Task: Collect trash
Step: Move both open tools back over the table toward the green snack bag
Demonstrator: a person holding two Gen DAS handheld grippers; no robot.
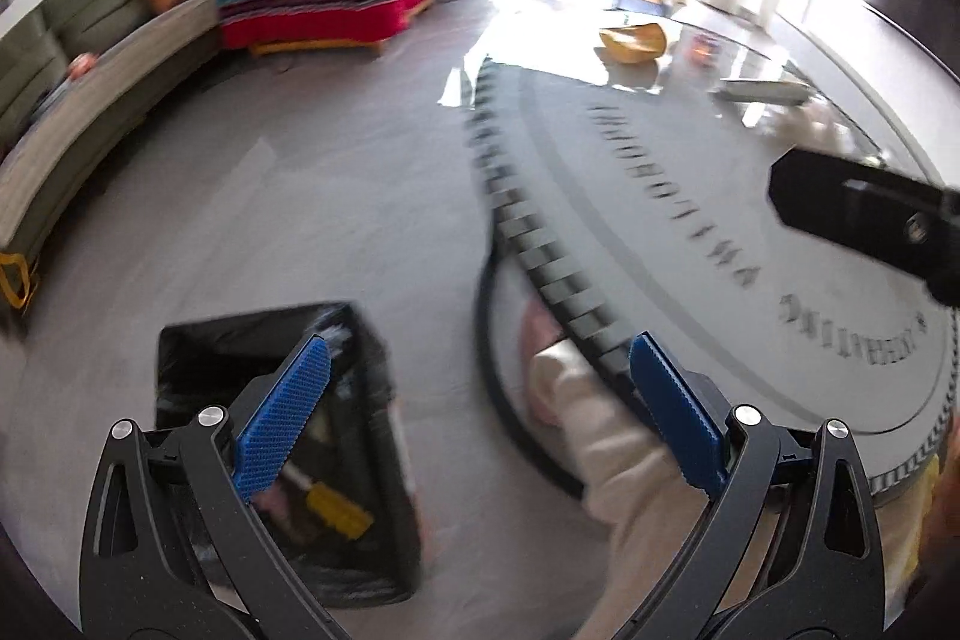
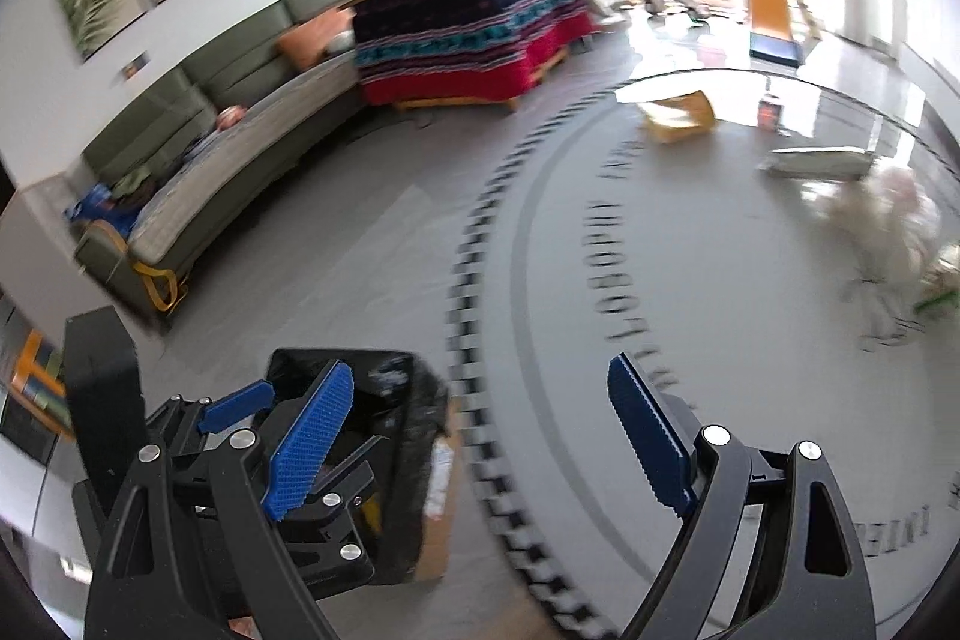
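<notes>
Grey floor fills the left half of both wrist views, open and bare between the sofa point(image 2: 240, 147) along the upper left and the round glass table point(image 1: 690, 232). Table edge is a checkered dark band arcing from upper centre down to lower right – it cuts each frame in two. Black-lined trash bin point(image 1: 288, 460) stands on the floor at lower left, just beside that edge, some wrappers and a yellow item inside. Left gripper point(image 1: 480, 418) has its blue pads spread wide, nothing between them; one pad over the bin, the other over the table rim. Right gripper point(image 2: 480, 442) is likewise wide apart and empty, above the rim, with the left gripper showing at lower left over the bin. Trash on the tabletop sits far side – yellow paper bag point(image 2: 678, 111), small dark can point(image 2: 771, 108), flat white package point(image 2: 816, 163), crumpled white tissue point(image 2: 888, 214) at right. Everything is motion-blurred. A covered red-and-blue bed point(image 2: 468, 33) stands upper centre.
</notes>
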